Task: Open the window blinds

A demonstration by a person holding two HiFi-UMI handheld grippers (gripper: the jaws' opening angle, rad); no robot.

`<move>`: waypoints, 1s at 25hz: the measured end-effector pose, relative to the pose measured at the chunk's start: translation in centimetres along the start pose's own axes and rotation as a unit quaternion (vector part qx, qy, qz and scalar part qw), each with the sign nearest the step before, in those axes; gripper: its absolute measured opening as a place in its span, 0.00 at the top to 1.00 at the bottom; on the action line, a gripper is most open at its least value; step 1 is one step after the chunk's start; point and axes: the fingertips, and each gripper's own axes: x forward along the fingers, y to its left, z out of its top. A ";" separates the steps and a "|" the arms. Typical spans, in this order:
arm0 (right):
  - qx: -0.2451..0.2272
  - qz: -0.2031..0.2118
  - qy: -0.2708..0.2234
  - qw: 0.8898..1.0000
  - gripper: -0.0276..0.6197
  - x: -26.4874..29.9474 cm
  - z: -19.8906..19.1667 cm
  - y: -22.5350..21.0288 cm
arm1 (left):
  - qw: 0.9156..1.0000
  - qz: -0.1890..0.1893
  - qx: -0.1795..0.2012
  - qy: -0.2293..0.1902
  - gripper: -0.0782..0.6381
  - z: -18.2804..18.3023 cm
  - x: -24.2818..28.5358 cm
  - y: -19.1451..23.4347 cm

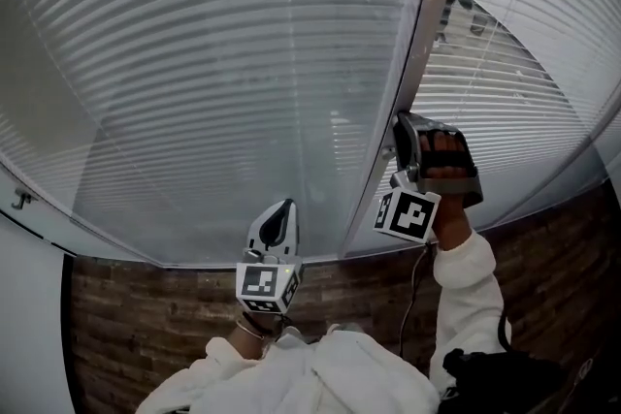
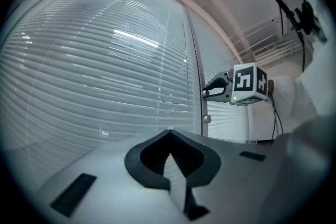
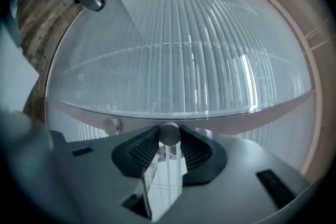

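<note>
Two white slatted blinds [image 1: 213,82] hang side by side, parted by a pale upright frame post [image 1: 412,44]. My right gripper [image 1: 400,126] reaches level to that post, rolled onto its side. In the right gripper view its pads close on a small round grey knob [image 3: 169,132] on the post. The same gripper [image 2: 206,93] appears at the post in the left gripper view. My left gripper [image 1: 283,207] hangs lower, in front of the left blind's bottom edge, jaws together with nothing in them [image 2: 169,132]. Slats are tilted; a little of outdoors shows at the top.
A second round knob [image 3: 112,124] sits on the post beside the held one, also visible as a stud [image 2: 207,119] below the right gripper. A brick wall [image 1: 146,325] runs under the sill. The right blind [image 1: 505,102] is lit from outside.
</note>
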 end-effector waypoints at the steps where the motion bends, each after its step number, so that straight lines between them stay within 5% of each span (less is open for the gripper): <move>1: 0.025 0.002 -0.002 1.000 0.76 0.0 0.1 -0.1 | 1.000 0.000 0.000 0.001 0.90 -0.1 -0.1 0.0; 6: 0.220 0.042 -0.016 0.975 0.76 0.1 -0.1 -0.5 | 1.000 0.001 0.000 -0.001 0.90 0.1 -0.2 0.0; 8: 0.305 0.054 -0.016 0.951 0.76 0.1 -0.2 -0.7 | 1.000 0.005 -0.001 -0.003 0.90 0.2 -0.3 0.2; 11: 0.442 0.065 -0.023 0.894 0.76 0.0 -0.4 -0.9 | 1.000 0.009 -0.004 -0.004 0.90 0.2 -0.5 0.3; 15: 0.616 0.077 -0.050 0.782 0.76 0.3 -1.1 -1.3 | 1.000 0.013 0.001 -0.010 0.90 0.1 -0.7 0.3; 20: 0.755 0.082 -0.081 0.646 0.76 0.3 -1.8 -1.1 | 1.000 0.017 -0.006 -0.002 0.90 -0.2 -1.5 0.3; 22: 0.808 0.085 -0.096 0.574 0.76 0.3 -2.1 -1.2 | 1.000 0.017 -0.011 0.003 0.90 -0.3 -1.7 0.1; 25: 0.880 0.090 -0.112 0.453 0.76 0.5 -2.4 -1.1 | 1.000 0.022 -0.008 0.001 0.90 -0.7 -1.9 0.5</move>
